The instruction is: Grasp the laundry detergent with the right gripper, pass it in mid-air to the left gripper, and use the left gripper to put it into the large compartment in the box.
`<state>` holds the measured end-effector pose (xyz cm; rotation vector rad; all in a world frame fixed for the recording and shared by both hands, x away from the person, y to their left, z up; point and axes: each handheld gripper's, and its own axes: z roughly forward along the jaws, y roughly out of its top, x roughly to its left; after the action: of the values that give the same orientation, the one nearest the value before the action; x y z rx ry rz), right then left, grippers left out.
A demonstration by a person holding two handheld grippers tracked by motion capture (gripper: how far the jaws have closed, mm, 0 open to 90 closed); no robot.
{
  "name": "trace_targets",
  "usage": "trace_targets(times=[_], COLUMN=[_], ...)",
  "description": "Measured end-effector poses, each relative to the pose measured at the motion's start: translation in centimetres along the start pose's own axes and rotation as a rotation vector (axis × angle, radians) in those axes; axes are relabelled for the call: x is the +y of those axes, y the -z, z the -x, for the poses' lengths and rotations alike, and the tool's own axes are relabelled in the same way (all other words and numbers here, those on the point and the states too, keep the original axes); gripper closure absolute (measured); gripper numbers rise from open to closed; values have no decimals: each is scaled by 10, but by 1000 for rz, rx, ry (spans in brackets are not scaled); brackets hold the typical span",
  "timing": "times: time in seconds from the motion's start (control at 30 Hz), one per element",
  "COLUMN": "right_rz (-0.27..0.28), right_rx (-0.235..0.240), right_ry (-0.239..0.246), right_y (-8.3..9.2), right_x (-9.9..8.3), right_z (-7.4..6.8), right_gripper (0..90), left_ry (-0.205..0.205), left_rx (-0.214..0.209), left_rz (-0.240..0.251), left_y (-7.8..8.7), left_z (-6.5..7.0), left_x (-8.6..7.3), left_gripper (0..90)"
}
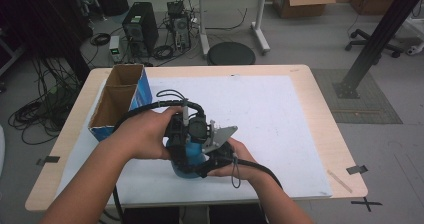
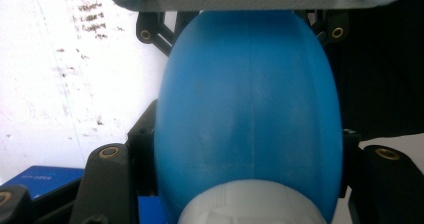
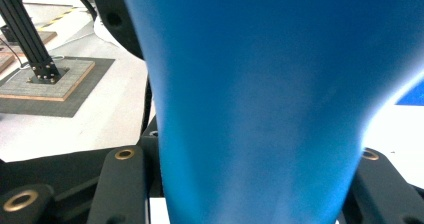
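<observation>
A blue plastic bottle (image 1: pixel 194 151) with a white ridged cap (image 2: pixel 250 204) is held just above the white sheet near the table's front edge. My left gripper (image 1: pixel 182 144) comes at it from above and the left and is shut on its rounded body (image 2: pixel 250 109), a black jaw pressing each side. My right gripper (image 1: pixel 202 166), with its grey plate (image 1: pixel 221 136) on top, reaches in from the right and is shut on the same bottle (image 3: pixel 260 109), where the blue body narrows between its jaws. The hands hide most of the bottle in the high view.
An open cardboard box (image 1: pixel 120 96) with blue sides and two compartments stands at the table's left back. A white sheet (image 1: pixel 270 114) covers the tabletop. Behind the table are a round black stool (image 1: pixel 231 53) and computer towers (image 1: pixel 141 26); a black post (image 1: pixel 372 44) stands at the right.
</observation>
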<state>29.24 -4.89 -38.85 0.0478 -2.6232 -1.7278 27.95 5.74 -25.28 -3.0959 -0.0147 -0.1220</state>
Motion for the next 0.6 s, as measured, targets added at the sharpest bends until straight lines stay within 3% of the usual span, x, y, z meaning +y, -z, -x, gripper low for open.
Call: trace_targets(times=[0.3,0.6], right_rz=[7,37], right_rx=[15,12], right_ry=[-5,-11], right_y=[-2,2], right_x=[1,1], right_z=[-3,-3], right_gripper=[447,434], left_ry=[8,4], left_rx=[-10,-1], left_rz=[-35,-23], left_y=[1,7], left_z=[2,2], left_x=[2,4], left_gripper=[389,389])
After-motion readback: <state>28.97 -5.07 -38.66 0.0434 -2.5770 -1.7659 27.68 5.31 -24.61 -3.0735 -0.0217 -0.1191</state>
